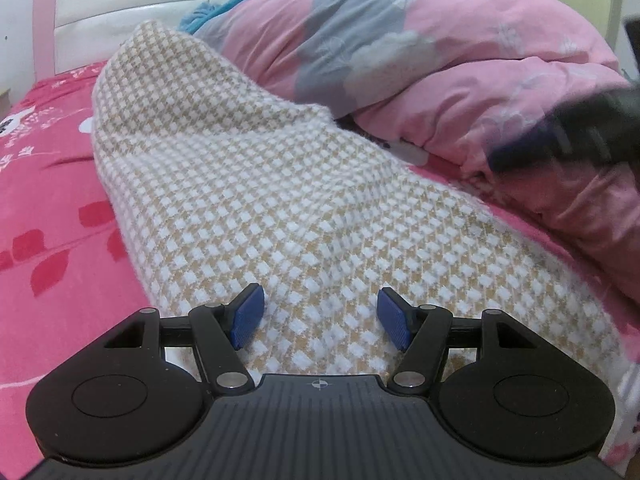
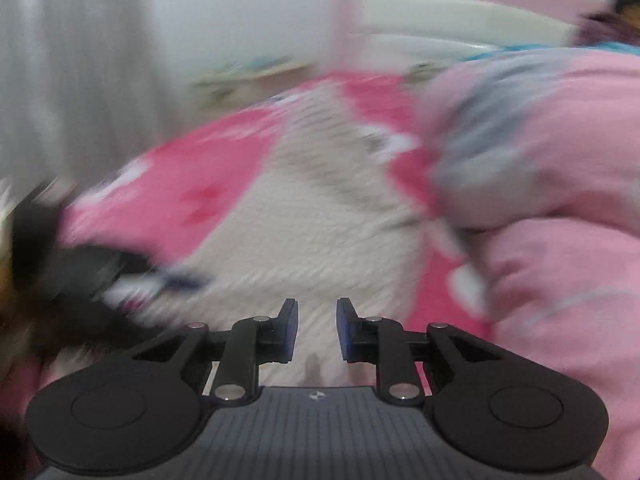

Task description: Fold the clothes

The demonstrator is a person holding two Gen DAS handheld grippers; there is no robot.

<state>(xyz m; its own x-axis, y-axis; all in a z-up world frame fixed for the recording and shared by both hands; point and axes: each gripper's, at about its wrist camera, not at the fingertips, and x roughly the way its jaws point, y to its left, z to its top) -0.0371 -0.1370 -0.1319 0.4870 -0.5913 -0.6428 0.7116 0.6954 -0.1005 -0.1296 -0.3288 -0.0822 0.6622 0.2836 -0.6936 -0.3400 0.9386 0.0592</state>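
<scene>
A beige and white checked knit garment point(image 1: 256, 184) lies stretched along the pink bed sheet point(image 1: 52, 208). My left gripper point(image 1: 320, 316) hovers just over its near end, open wide, with nothing between the blue pads point(image 1: 249, 314). In the left wrist view my right gripper point(image 1: 572, 132) shows as a dark blur at the right, over the quilt. The right wrist view is heavily motion-blurred: my right gripper point(image 2: 317, 328) stands open with a narrower gap, empty, above the pale garment point(image 2: 320, 224). My left gripper point(image 2: 120, 272) appears there as a dark smear at the left.
A bulky pink quilt with grey flowers point(image 1: 440, 64) is heaped on the right of the bed, touching the garment's far edge. A white and pink headboard point(image 1: 120, 4) stands behind. Something blue point(image 1: 208, 16) lies beyond the quilt. A curtain point(image 2: 80, 60) hangs at the left.
</scene>
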